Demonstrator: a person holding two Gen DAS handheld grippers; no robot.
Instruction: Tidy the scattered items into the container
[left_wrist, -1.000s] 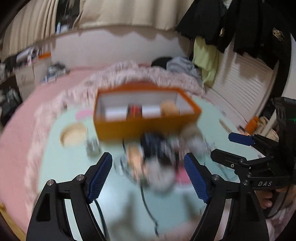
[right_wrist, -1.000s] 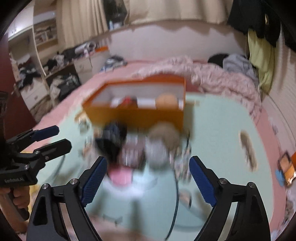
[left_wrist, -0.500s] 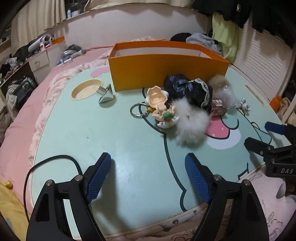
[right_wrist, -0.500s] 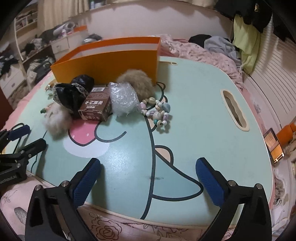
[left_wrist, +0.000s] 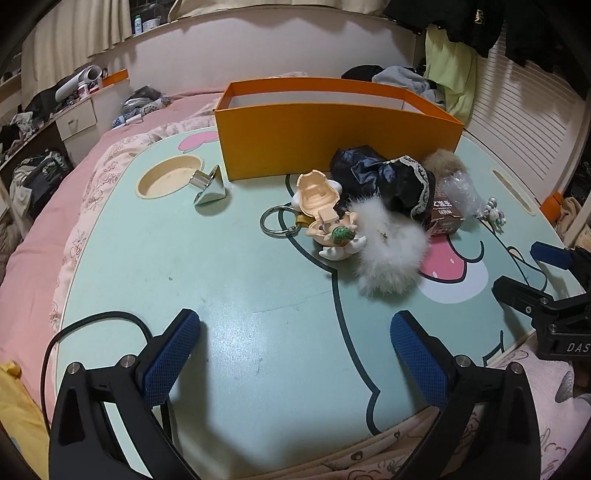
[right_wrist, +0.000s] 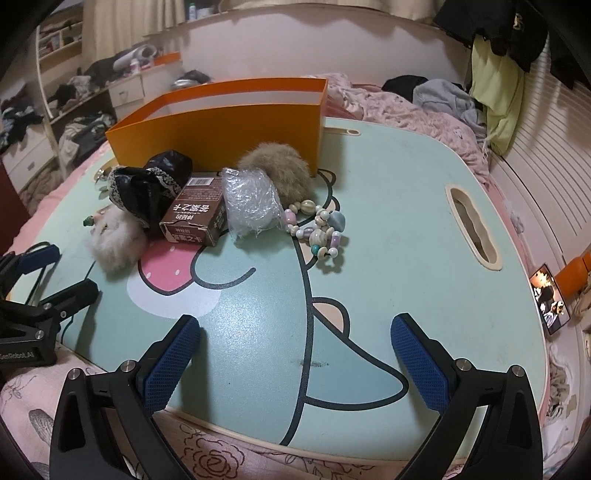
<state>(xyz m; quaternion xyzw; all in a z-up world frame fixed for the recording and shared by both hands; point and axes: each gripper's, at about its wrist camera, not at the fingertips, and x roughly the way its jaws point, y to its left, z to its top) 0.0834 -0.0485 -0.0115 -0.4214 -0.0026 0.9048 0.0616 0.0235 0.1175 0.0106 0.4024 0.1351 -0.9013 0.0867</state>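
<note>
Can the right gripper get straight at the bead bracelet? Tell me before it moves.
Probably yes. The right gripper is open and empty, and only bare tabletop lies between it and the bead bracelet, which lies at the pile's near right edge, with the plastic-wrapped bundle just left.

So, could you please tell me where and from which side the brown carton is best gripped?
Probably across the long side faces of the brown carton, near its middle, coming from the near end. It lies flat with its short end toward the right gripper, which is open. The black lace pouch and clear plastic bundle crowd both sides, so the fingers must wedge in.
</note>
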